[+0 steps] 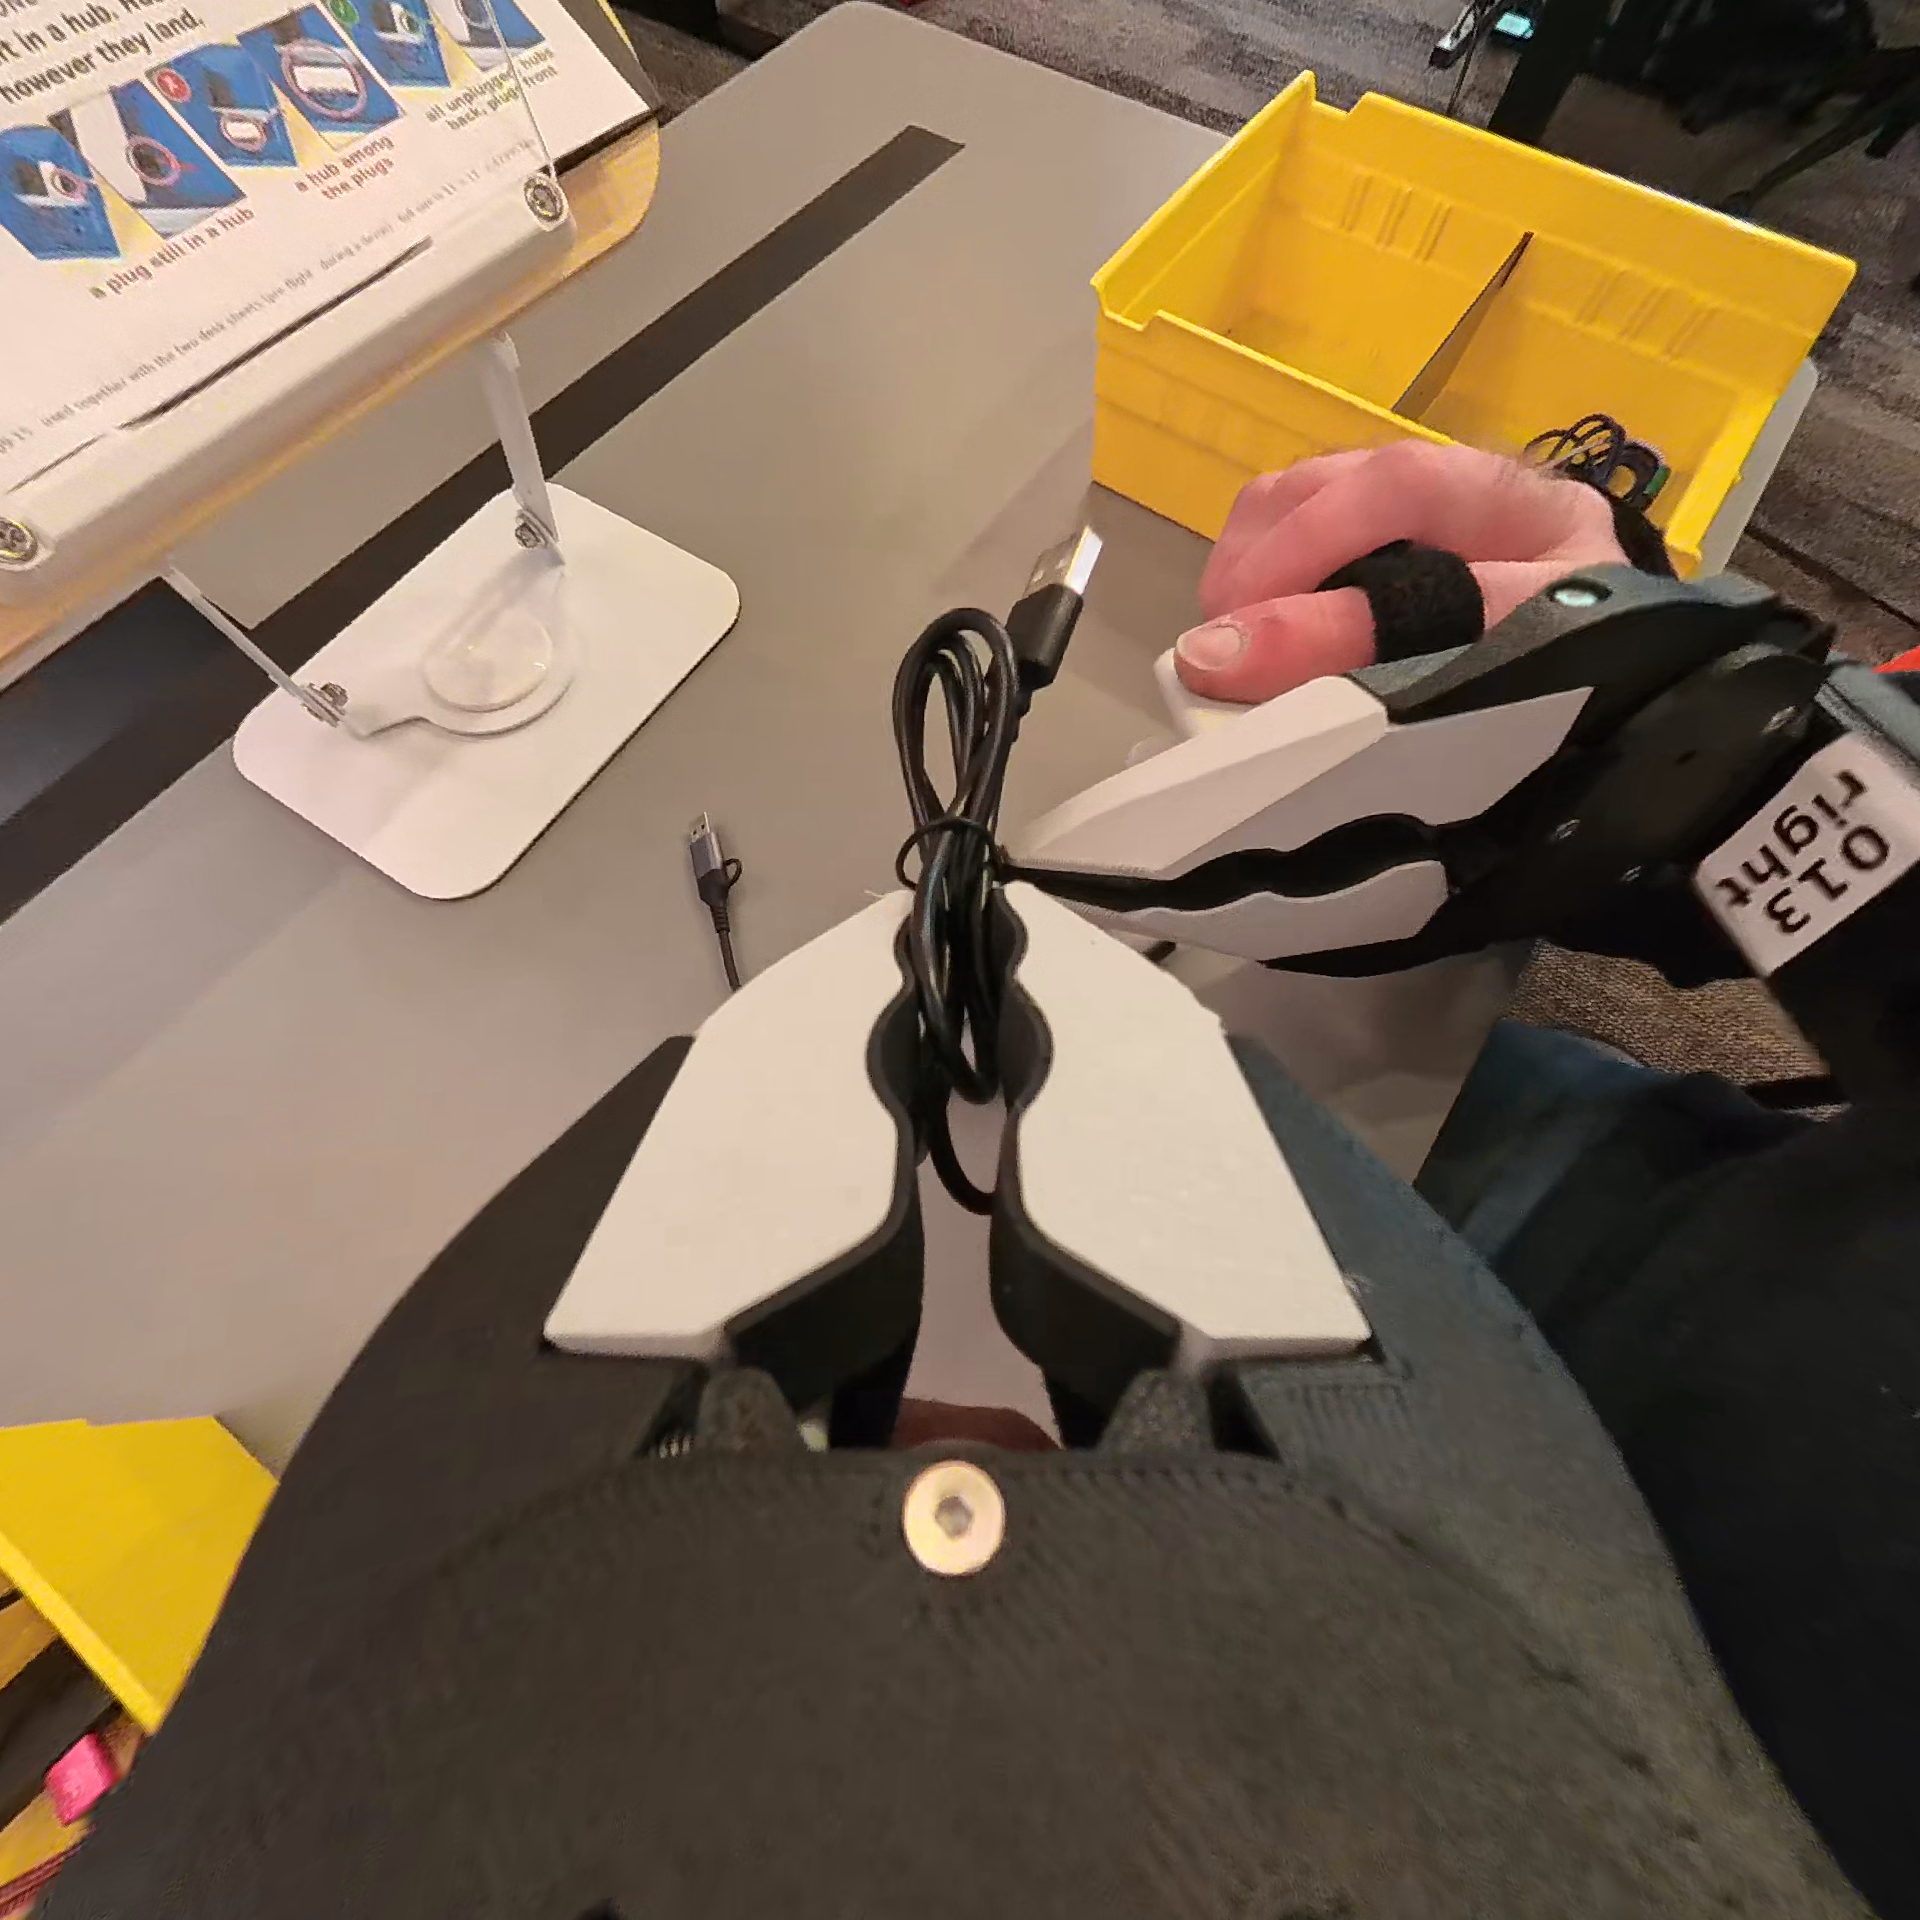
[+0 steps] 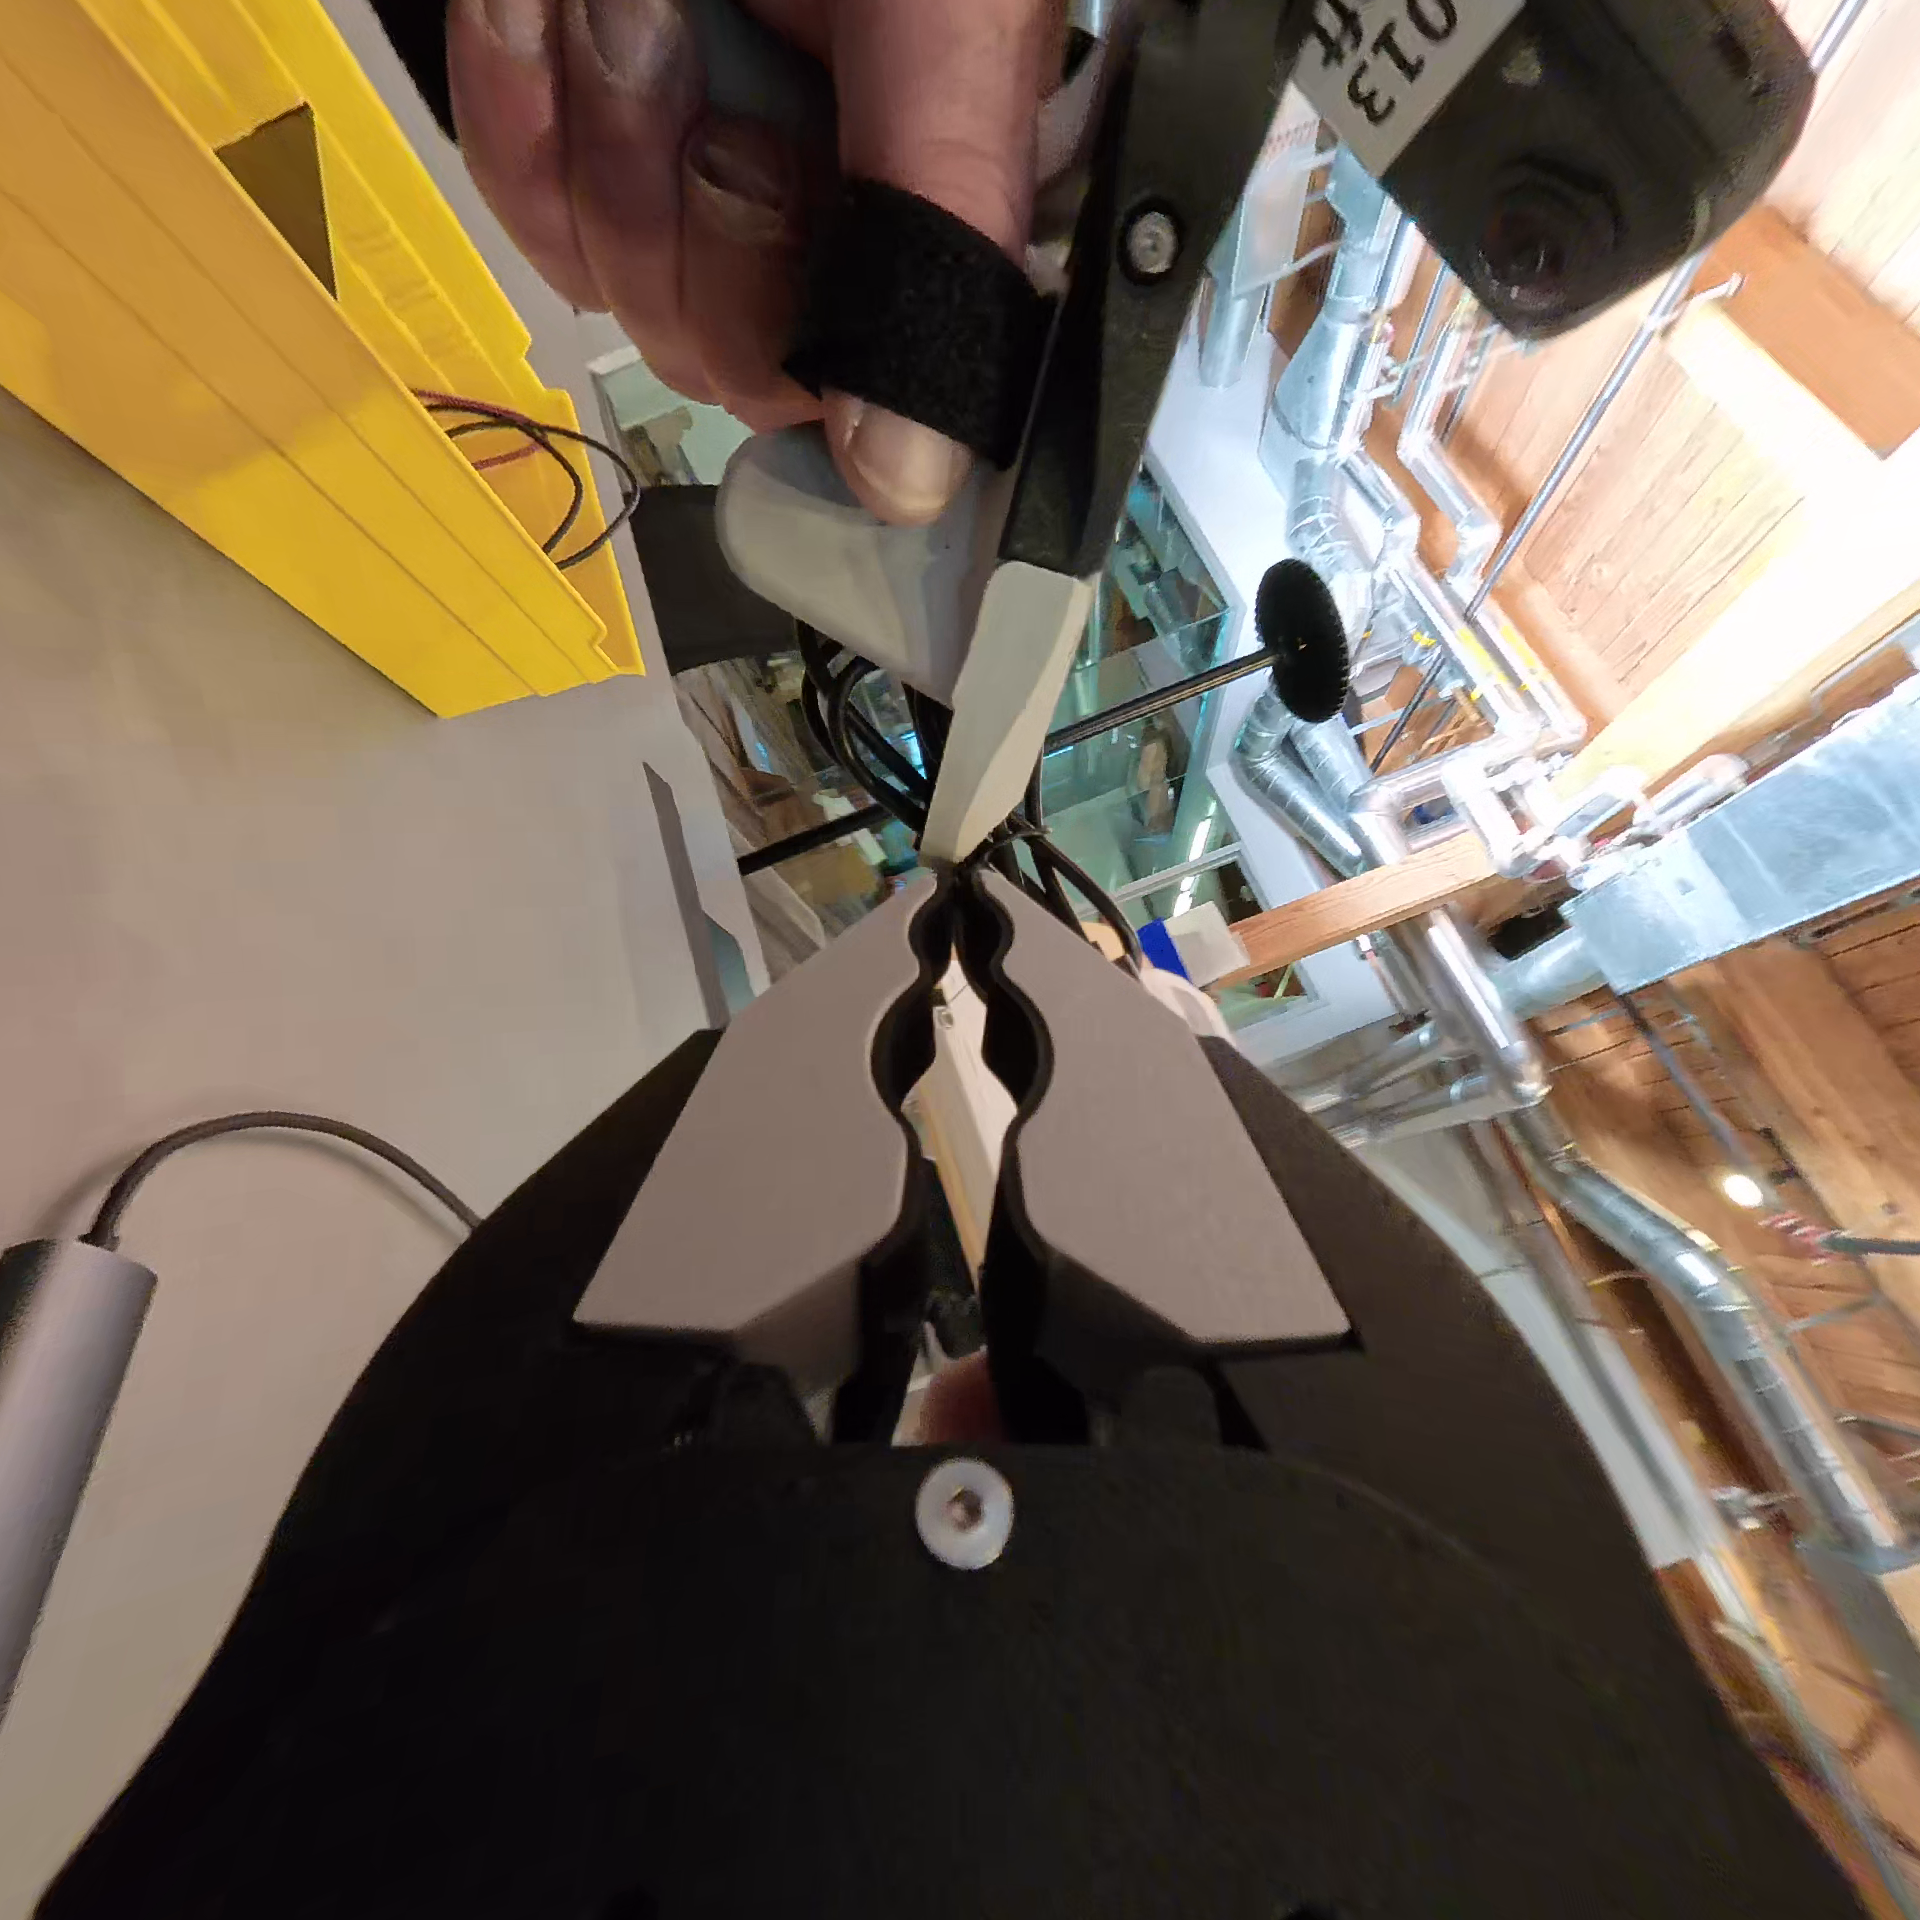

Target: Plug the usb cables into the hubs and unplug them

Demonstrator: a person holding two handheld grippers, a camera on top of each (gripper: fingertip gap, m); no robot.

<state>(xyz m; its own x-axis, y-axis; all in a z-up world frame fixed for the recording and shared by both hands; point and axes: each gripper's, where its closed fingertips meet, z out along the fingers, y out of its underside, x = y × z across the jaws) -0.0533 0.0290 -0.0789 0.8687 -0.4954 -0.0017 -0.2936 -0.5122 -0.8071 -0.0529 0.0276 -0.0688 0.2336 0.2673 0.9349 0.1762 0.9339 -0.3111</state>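
Observation:
My left gripper (image 1: 956, 920) is shut on a coiled black USB cable (image 1: 951, 727) and holds it above the grey table (image 1: 468, 1039). The cable's USB-A plug (image 1: 1060, 587) sticks up at the far end. My right gripper (image 1: 1013, 868) comes in from the right, and its tips are shut on the thin tie around the coil. In the right wrist view my right gripper (image 2: 951, 894) pinches that tie, with the left gripper (image 2: 971, 821) just beyond it. A grey hub (image 2: 62, 1351) with its cord lies on the table at lower left. A grey plug (image 1: 707, 842) lies loose on the table.
A yellow divided bin (image 1: 1455, 312) stands at the far right with thin wires in its near compartment. A white stand (image 1: 488, 707) holding an instruction sheet is at the far left. Another yellow bin (image 1: 125, 1538) sits at the near left edge. The grey plug (image 1: 707, 842) is about equally far from each gripper, around 25 centimeters.

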